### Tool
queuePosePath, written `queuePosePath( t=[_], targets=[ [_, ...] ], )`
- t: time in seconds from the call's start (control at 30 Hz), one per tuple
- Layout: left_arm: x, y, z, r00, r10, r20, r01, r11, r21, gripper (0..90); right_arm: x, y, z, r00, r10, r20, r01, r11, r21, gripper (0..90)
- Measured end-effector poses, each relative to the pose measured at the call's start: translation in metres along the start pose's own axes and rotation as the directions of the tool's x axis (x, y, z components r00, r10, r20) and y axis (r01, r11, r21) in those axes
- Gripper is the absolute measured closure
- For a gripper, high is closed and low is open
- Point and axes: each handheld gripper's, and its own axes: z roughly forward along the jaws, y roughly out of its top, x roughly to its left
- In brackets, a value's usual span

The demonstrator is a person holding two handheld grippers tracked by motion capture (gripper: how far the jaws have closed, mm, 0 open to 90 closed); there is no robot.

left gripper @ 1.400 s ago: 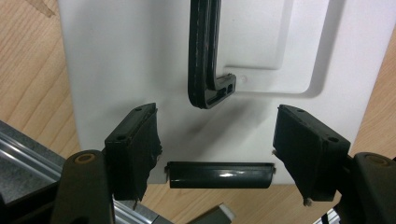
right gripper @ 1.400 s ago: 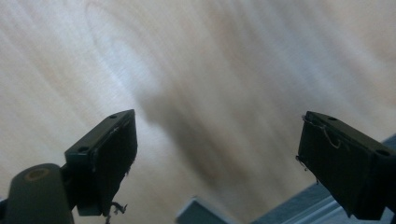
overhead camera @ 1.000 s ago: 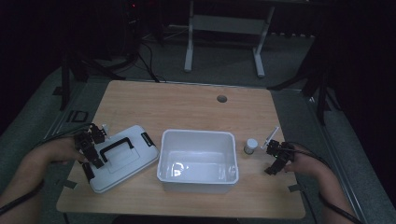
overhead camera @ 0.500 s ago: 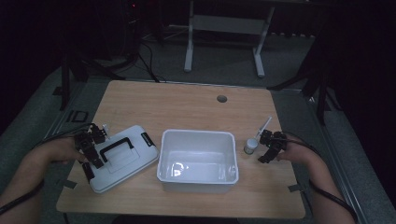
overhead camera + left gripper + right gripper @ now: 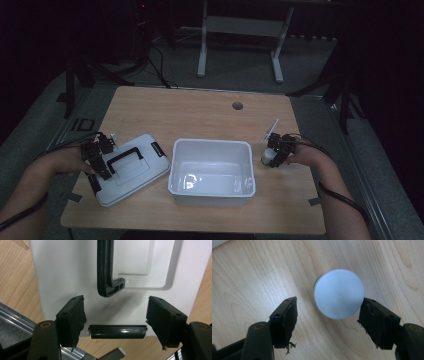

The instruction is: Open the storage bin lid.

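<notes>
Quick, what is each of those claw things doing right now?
Left gripper: open, over the white lid, holding nothing.
Right gripper: open, jaws just closing around the small white-capped jar, no grip yet.

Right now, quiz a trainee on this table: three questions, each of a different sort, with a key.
1. True or false: the white bin holds the small white-capped jar.
2. Which thing lies under the left tool? A) the lid with a black handle B) a mug C) a sponge
3. Fill in: the jar stands between the jaws of the ____ tool.

Key: 1 false, it stands on the table; 2 A; 3 right.
</notes>
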Motion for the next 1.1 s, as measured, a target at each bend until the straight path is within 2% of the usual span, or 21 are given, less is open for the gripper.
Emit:
queuePosePath(
  t=[0.03, 0.17, 0.27, 0.4, 0.6, 0.63, 0.67, 0.7, 0.8, 0.93, 1.1],
  targets=[
    [0.000, 0.000, 0.000, 1.0000, -0.003, -0.004, 0.003, 1.0000, -0.003, 30.5, 0.000, 0.004, 0.001, 0.9998, -0.020, 0.002, 0.020, 1.000, 0.000, 33.3],
    [0.000, -0.002, 0.000, 1.0000, -0.002, 0.000, 0.002, 1.0000, 0.005, 30.5, 0.000, 0.009, 0.001, 0.9984, -0.054, 0.015, 0.054, 0.998, 0.014, 37.2],
    [0.001, -0.003, 0.001, 1.0000, -0.005, 0.003, 0.005, 1.0000, 0.005, 30.5, -0.003, 0.013, 0.001, 0.9986, -0.052, 0.002, 0.052, 0.998, 0.018, 40.0],
    [0.001, -0.004, 0.000, 1.0000, -0.005, 0.004, 0.005, 1.0000, 0.006, 30.7, -0.004, 0.018, 0.002, 0.9990, -0.041, -0.018, 0.042, 0.999, 0.027, 39.4],
    [0.001, -0.007, -0.001, 1.0000, -0.003, 0.002, 0.003, 1.0000, 0.004, 30.7, -0.003, 0.027, 0.006, 0.9979, -0.063, -0.015, 0.064, 0.997, 0.053, 40.6],
    [0.001, -0.007, -0.001, 1.0000, -0.007, 0.004, 0.007, 1.0000, 0.003, 30.7, -0.002, 0.029, 0.006, 0.9973, -0.074, -0.005, 0.074, 0.996, 0.058, 44.3],
    [0.001, -0.007, -0.001, 1.0000, -0.006, 0.002, 0.006, 1.0000, 0.004, 30.7, -0.002, 0.029, 0.006, 0.9973, -0.074, -0.005, 0.074, 0.996, 0.058, 44.3],
    [0.001, -0.007, 0.000, 1.0000, -0.004, 0.003, 0.004, 1.0000, 0.005, 30.7, -0.001, 0.030, 0.005, 0.9964, -0.085, -0.001, 0.085, 0.995, 0.056, 49.3],
    [0.001, -0.007, 0.000, 1.0000, -0.003, 0.004, 0.003, 1.0000, 0.006, 30.7, 0.000, 0.032, 0.005, 0.9949, -0.101, 0.001, 0.100, 0.992, 0.077, 49.9],
    [0.000, -0.006, 0.000, 1.0000, -0.001, 0.003, 0.001, 1.0000, 0.005, 30.8, 0.003, 0.032, 0.000, 0.9939, -0.110, -0.011, 0.110, 0.992, 0.068, 50.0],
    [-0.001, -0.005, -0.002, 1.0000, -0.003, 0.003, 0.003, 1.0000, 0.000, 30.8, 0.010, 0.027, -0.015, 0.9903, -0.139, 0.004, 0.138, 0.988, 0.064, 50.0]
  ],
)
